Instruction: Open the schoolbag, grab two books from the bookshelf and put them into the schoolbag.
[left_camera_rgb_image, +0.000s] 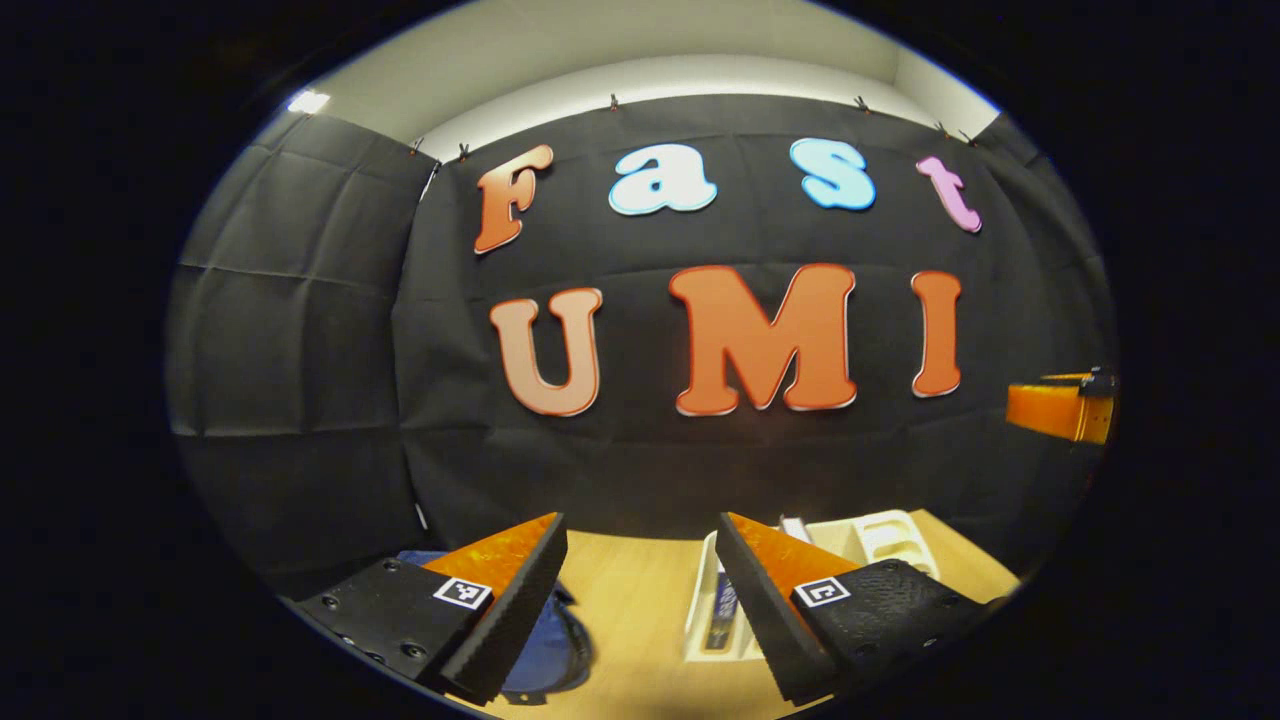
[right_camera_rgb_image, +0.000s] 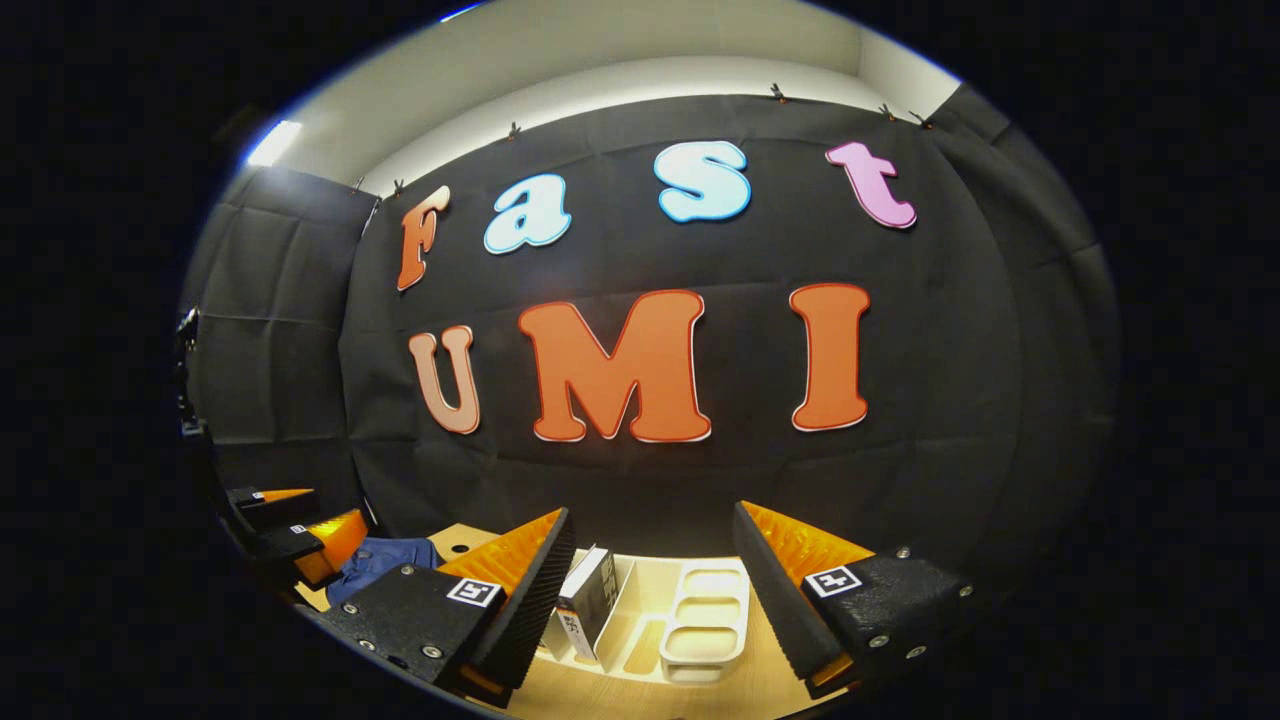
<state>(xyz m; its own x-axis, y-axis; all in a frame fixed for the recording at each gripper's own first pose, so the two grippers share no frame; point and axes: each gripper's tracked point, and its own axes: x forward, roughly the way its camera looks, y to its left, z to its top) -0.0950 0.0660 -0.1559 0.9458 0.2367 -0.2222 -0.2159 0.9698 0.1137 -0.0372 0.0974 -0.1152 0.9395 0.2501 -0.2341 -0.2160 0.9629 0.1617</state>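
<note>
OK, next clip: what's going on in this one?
A person holds two grippers over a wooden table, and nothing is gripped yet. The left gripper is open above the blue schoolbag, which lies at its lower left. The right gripper is open, facing the white bookshelf, where a book stands upright. The bag's zipper can't be judged from here.

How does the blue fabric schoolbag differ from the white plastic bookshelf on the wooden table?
The blue fabric schoolbag is soft and lies low; the white plastic bookshelf is rigid, with compartments. The bookshelf holds upright books; whether the schoolbag is open cannot be told. In the left gripper view, the schoolbag is left, the bookshelf right. Both rest on the wooden table.
</note>
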